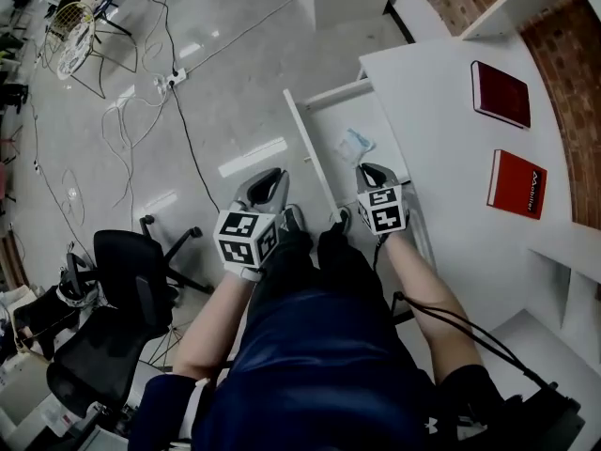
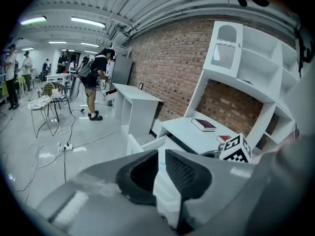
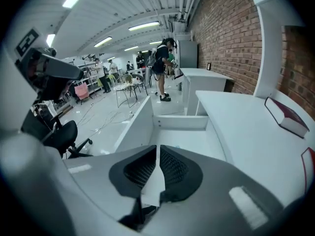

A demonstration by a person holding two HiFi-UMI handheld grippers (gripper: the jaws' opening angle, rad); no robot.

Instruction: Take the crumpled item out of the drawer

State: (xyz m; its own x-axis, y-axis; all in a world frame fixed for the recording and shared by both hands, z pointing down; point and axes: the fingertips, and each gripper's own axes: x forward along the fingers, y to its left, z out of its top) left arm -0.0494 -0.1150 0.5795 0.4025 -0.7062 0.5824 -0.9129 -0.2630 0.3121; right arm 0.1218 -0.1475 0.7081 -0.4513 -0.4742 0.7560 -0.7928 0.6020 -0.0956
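crumpled item (image 1: 356, 145): one, perhaps plastic, in one drawer (image 1: 308, 153).

The crumpled item (image 1: 356, 145) lies in the drawer (image 1: 309, 144), left of the desk (image 1: 437, 111).

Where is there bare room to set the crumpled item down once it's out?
The white desktop is bare between the open white drawer and the dark red book and orange-red book. Inside the drawer, the crumpled pale item fills the middle; the far end is bare.
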